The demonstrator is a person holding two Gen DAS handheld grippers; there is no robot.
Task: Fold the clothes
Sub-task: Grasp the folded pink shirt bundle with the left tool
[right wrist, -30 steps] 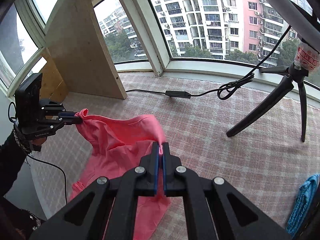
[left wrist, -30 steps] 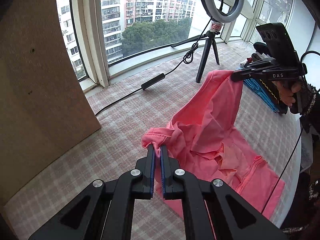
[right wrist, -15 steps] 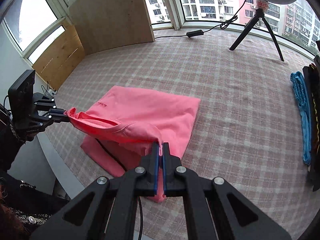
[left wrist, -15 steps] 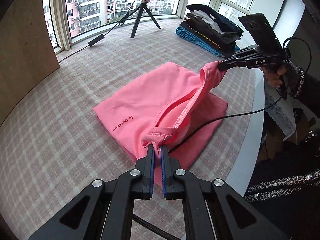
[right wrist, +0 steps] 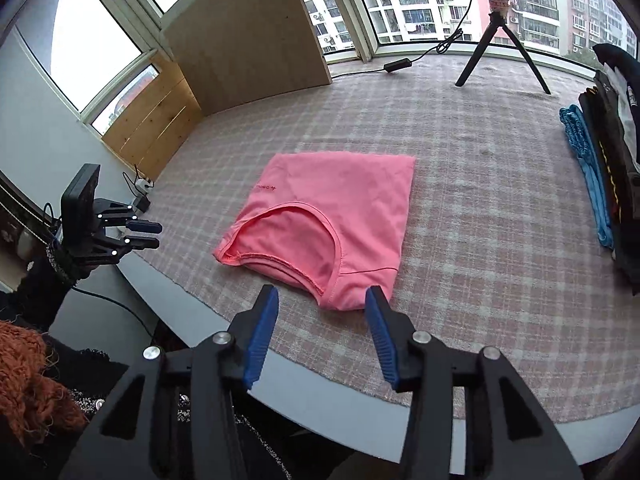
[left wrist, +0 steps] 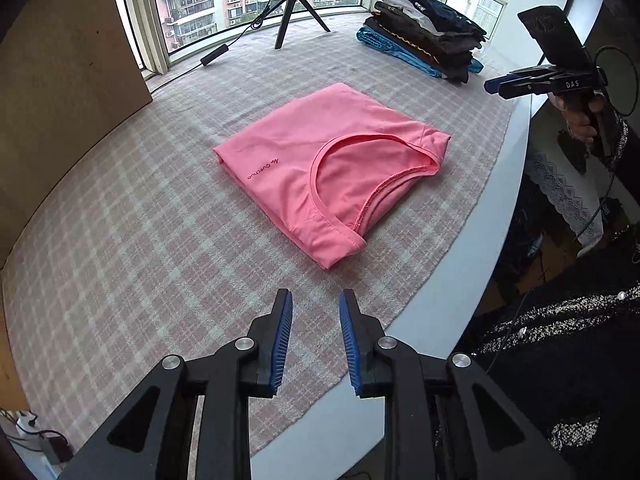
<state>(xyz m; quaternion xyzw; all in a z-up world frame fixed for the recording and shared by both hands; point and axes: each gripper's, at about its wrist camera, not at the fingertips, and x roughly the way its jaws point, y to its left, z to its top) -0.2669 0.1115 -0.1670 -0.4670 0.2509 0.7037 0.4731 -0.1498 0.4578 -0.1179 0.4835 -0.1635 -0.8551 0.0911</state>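
Note:
A pink T-shirt [left wrist: 320, 160] lies folded into a flat rectangle on the checked tablecloth, neckline up and toward the table's near edge; it also shows in the right wrist view [right wrist: 332, 216]. My left gripper [left wrist: 315, 300] is open and empty, above the cloth just short of the shirt's near corner. My right gripper [right wrist: 322, 296] is open and empty, its jaws wide apart just short of the shirt's near corner. Each gripper also shows in the other view, held off the table edge: the right one [left wrist: 490, 86] and the left one [right wrist: 156, 235].
A stack of folded dark and blue clothes [left wrist: 428, 44] sits at the table's far right, also in the right wrist view [right wrist: 604, 168]. A ring-light tripod [left wrist: 296, 12] with its cable stands by the window. A wooden board [right wrist: 248, 32] leans at the left.
Both grippers let go of the pink shirt and opened. The shirt dropped from being held up between them to lying flat and folded. Both grippers pulled back toward the table's edge.

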